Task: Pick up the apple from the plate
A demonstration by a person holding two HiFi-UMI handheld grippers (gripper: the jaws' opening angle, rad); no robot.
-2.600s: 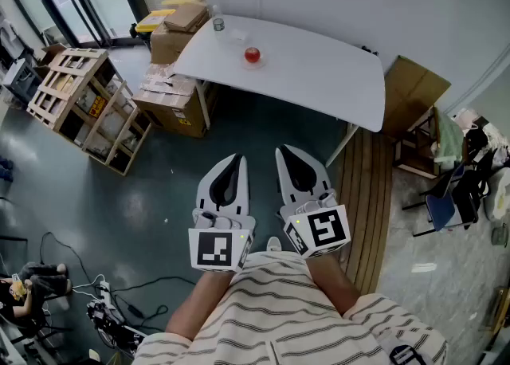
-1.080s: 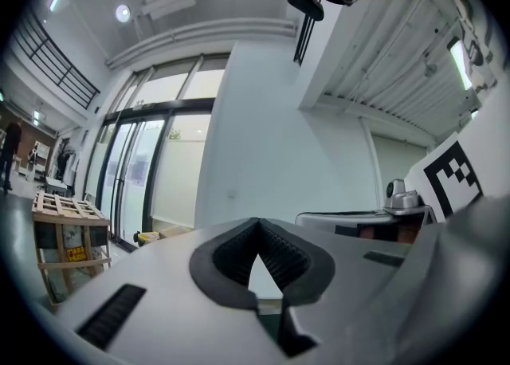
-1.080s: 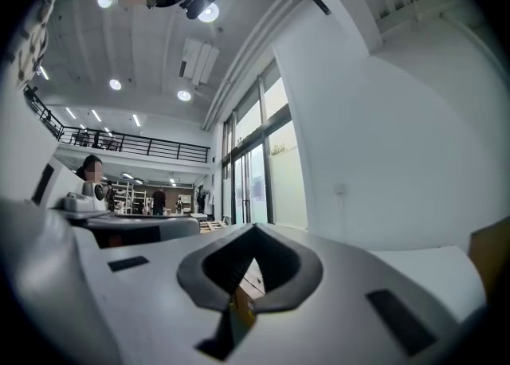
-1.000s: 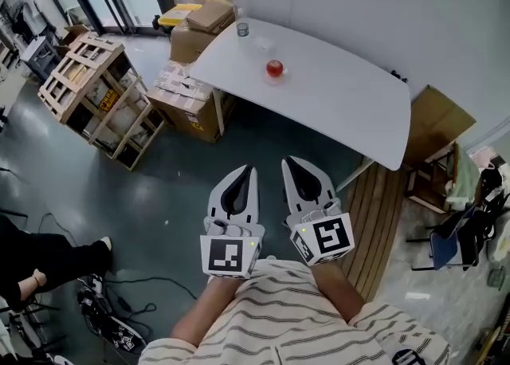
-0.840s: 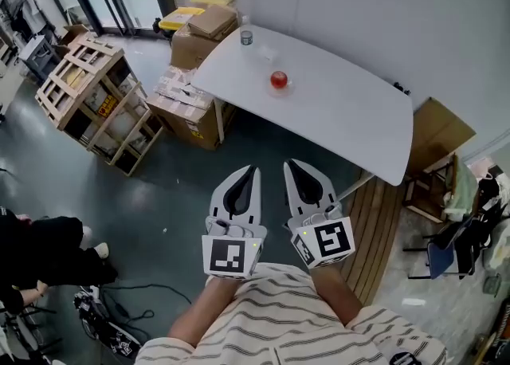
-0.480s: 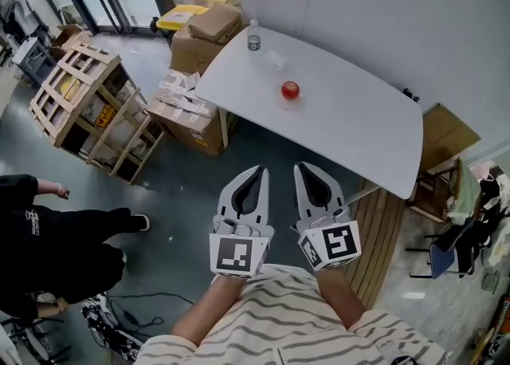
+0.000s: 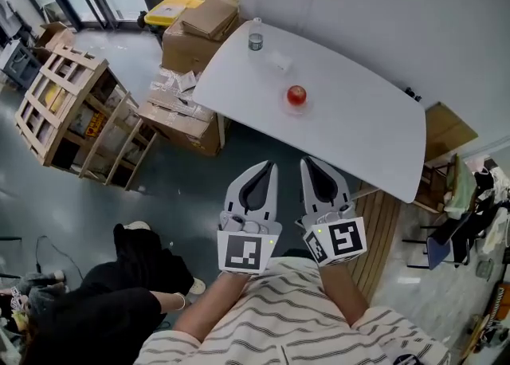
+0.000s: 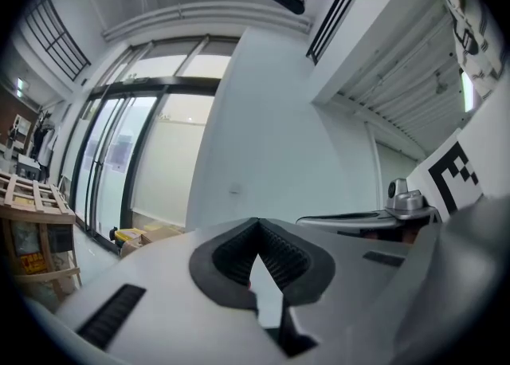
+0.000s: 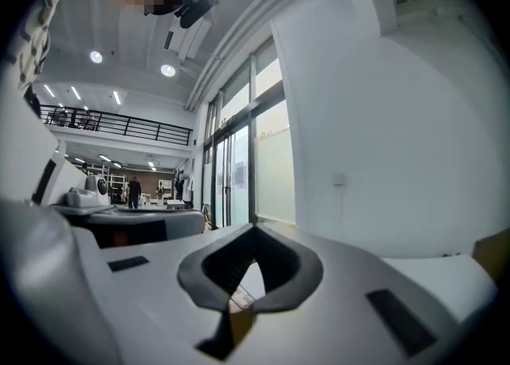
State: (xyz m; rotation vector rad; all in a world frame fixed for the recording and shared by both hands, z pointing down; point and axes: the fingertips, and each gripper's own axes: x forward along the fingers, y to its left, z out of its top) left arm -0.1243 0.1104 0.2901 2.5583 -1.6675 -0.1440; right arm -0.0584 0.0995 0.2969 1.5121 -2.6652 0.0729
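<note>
A red apple [image 7: 296,95] sits on a small pale plate [image 7: 296,108] near the middle of the white table [image 7: 358,128] in the head view. My left gripper [image 7: 267,166] and right gripper [image 7: 309,162] are held side by side, level, over the floor short of the table's near edge. Both are shut with nothing between their fingers. In the left gripper view the left gripper [image 8: 256,221] shows its tips meeting, and a sliver of red shows in the gap behind them. In the right gripper view the right gripper [image 9: 255,229] is closed the same way.
A clear bottle [image 7: 255,39] stands at the table's far left corner. Cardboard boxes [image 7: 190,33] and a wooden crate [image 7: 68,112] lie left of the table. A person in black [image 7: 103,300] crouches at lower left. Wooden slats [image 7: 376,224] and a chair [image 7: 446,228] are at right.
The grippers and the view have moved toward the table, so the apple looks nearer. The person in black has shifted to the lower left. Both grippers stay shut.
</note>
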